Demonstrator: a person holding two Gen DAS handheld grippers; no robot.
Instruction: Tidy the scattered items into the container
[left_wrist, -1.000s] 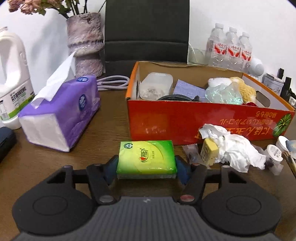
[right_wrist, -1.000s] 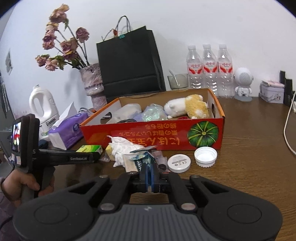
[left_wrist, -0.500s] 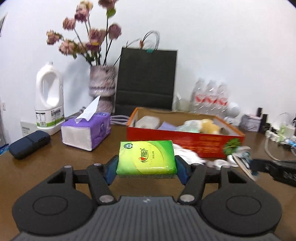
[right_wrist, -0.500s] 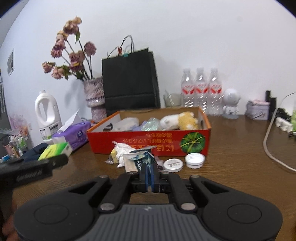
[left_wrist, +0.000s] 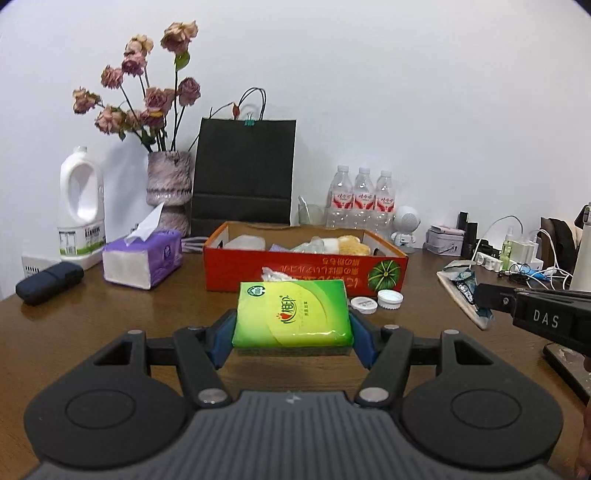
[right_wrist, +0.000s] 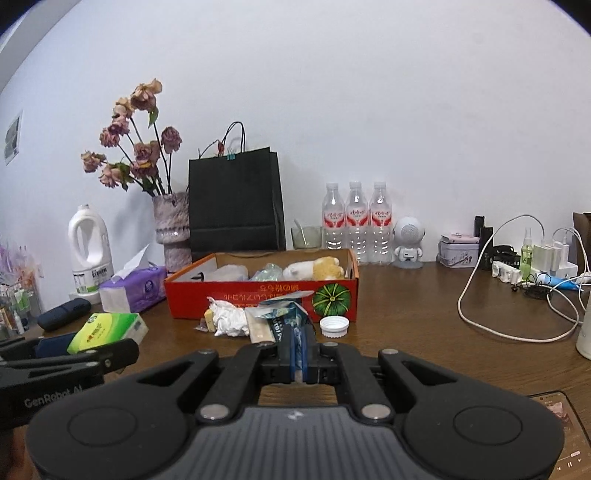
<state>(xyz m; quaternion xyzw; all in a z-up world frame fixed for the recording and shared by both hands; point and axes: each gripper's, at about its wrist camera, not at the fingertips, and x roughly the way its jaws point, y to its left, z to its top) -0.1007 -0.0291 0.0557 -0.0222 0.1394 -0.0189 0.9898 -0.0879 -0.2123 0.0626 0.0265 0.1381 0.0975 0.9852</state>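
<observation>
On brown table (left_wrist: 110, 325): red box (left_wrist: 303, 275), white wall (left_wrist: 406, 92) behind.

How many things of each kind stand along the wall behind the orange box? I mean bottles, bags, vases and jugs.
Water bottles: 3
Black paper bag: 1
Vase with dried flowers: 1
White jug: 1
Total: 6
</observation>
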